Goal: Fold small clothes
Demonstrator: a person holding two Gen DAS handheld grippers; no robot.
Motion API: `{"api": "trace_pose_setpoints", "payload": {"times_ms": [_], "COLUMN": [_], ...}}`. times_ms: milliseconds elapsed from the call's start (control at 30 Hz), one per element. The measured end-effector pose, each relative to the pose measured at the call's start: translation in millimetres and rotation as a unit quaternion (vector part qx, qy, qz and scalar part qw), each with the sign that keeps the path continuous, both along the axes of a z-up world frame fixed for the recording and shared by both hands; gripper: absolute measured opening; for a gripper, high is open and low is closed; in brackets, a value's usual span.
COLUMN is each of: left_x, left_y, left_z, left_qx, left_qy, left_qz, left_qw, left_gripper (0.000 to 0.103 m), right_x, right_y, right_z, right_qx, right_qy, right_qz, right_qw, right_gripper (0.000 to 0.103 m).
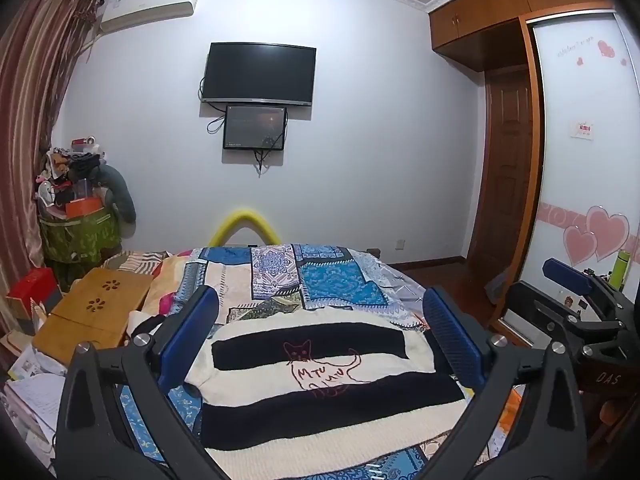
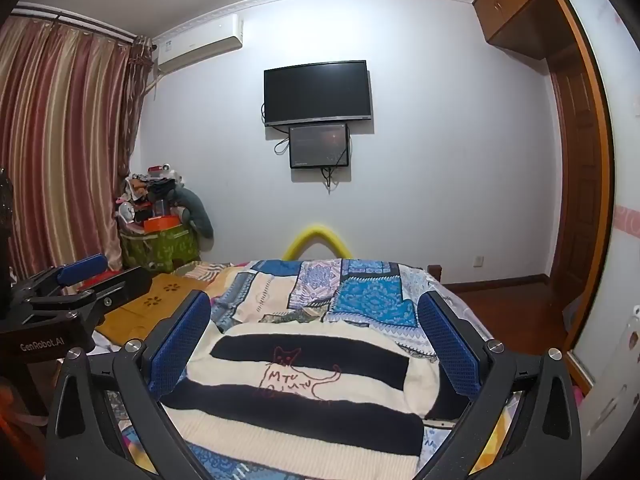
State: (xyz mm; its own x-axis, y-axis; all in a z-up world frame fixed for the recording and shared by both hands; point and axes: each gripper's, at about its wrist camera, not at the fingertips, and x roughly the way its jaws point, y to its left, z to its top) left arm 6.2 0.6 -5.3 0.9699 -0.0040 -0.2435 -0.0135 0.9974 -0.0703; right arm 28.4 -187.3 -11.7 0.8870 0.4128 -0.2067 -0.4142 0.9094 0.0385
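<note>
A small cream and black striped knit sweater [image 1: 320, 384] with a red cat outline lies flat on the patchwork bedspread [image 1: 304, 280], sleeves tucked in. It also shows in the right wrist view [image 2: 304, 392]. My left gripper [image 1: 320, 328] is open and empty, held above the sweater with its blue pads [image 1: 188, 332] wide apart. My right gripper [image 2: 316, 344] is open and empty too, above the same sweater. Each gripper shows at the edge of the other's view: the right gripper [image 1: 568, 280] and the left gripper [image 2: 80, 272].
A yellow folding lap table [image 1: 96, 308] lies on the bed's left side among papers and boxes. A cluttered green bin [image 1: 76, 232] stands by the curtain. A TV [image 1: 260, 72] hangs on the far wall. A wardrobe [image 1: 580, 140] stands at the right.
</note>
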Motion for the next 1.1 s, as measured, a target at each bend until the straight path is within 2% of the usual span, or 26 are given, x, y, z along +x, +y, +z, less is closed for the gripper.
{"api": "trace_pose_setpoints", "payload": {"times_ms": [1100], "left_x": [-1], "left_y": [-5], "left_z": [3], "left_qx": [0.012], "left_qy": [-0.005], "left_qz": [-0.001], "left_qw": [0.9999], "left_gripper": [0.103], "right_x": [11], "right_y": [-5], "right_z": [-7], "right_qx": [-0.001], "right_qy": [0.006], "right_qz": [-0.002], "right_qw": [1.000], "right_gripper": [0.103]}}
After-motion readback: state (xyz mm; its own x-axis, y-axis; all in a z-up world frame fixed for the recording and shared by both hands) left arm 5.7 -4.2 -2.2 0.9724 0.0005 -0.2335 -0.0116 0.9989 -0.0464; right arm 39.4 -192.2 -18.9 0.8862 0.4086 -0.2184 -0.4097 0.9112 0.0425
